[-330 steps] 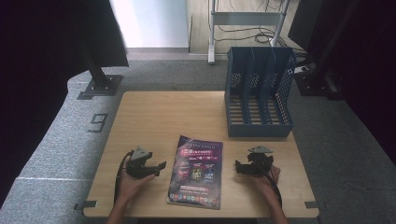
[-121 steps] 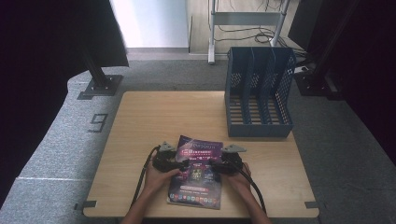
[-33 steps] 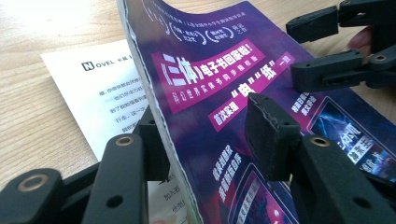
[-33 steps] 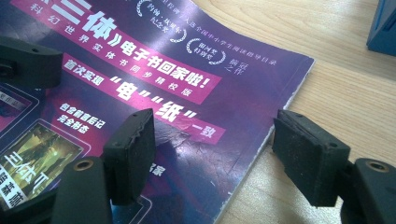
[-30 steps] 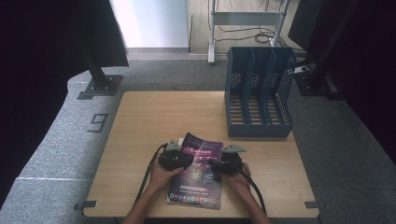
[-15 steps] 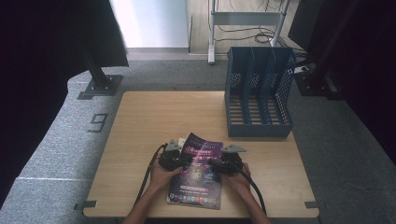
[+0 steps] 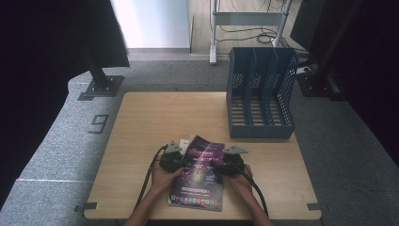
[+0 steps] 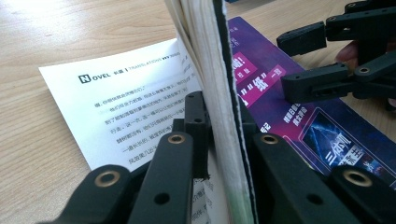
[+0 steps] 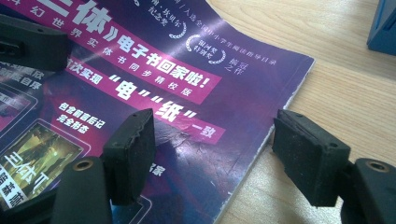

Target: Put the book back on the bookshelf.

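Lying near the table's [image 7: 141, 117] front edge, the magazine [image 7: 200, 176] was clamped at its raised edge by the left gripper [image 8: 219, 135]. The right gripper [image 9: 212, 149] was held spread, empty, straddling its other edge; lifting should be kept slow, lest pages slip.

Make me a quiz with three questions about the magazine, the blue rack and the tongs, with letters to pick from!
1. Where does the blue file rack stand?
A. far right of the table
B. near left corner
C. on the floor

2. How many slots does the rack have?
A. one
B. three
C. six

3. What are the left tongs doing?
A. lying open, away from the magazine
B. holding a pen
C. pinching part of the magazine, lifting that edge

Answers: 1 A, the high view shows it at the table's far right. 2 B, two dividers make three slots. 3 C, the left gripper view shows pages clamped between the jaws; the right tongs are open over the cover.
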`<action>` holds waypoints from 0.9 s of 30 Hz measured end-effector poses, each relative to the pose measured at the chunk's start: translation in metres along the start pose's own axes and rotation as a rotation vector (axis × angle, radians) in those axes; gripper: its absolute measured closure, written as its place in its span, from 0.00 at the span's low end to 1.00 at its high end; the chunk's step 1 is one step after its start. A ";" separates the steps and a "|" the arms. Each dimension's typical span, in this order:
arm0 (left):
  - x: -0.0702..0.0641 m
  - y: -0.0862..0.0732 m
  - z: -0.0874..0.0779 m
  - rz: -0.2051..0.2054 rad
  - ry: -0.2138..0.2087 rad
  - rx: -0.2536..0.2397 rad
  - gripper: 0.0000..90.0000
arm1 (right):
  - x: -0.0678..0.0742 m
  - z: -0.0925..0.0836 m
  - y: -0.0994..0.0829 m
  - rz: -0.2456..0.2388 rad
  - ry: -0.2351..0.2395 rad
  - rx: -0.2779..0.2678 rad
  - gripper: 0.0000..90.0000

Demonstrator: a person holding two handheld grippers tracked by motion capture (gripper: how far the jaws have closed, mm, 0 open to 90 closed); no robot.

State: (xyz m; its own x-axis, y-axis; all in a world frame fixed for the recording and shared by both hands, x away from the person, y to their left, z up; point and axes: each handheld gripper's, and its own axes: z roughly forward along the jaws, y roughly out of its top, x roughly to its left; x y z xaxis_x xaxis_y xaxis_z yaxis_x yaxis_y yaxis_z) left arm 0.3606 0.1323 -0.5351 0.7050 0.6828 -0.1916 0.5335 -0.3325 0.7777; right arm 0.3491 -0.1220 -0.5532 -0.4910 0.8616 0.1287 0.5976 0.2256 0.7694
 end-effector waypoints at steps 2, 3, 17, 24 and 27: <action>0.000 0.000 -0.001 0.003 -0.006 -0.005 0.94 | 0.000 0.000 0.000 0.001 0.000 0.000 0.33; 0.000 0.000 -0.001 0.007 -0.008 -0.010 0.95 | 0.000 0.000 0.000 0.000 0.000 0.000 0.33; -0.013 0.008 -0.014 0.050 -0.022 -0.083 0.98 | -0.004 -0.002 0.000 0.004 0.022 0.000 0.29; -0.021 0.013 -0.022 0.072 -0.022 -0.126 0.98 | -0.006 -0.008 0.003 0.018 0.038 -0.031 0.30; -0.026 0.016 -0.026 0.083 -0.026 -0.140 0.98 | -0.006 -0.012 0.004 0.021 0.065 -0.055 0.30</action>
State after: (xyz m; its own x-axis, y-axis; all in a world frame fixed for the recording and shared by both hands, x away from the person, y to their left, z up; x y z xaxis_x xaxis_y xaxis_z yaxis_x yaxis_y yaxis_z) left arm 0.3392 0.1263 -0.5020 0.7568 0.6391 -0.1372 0.4036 -0.2919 0.8671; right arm 0.3468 -0.1320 -0.5435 -0.5200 0.8341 0.1838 0.5729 0.1810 0.7994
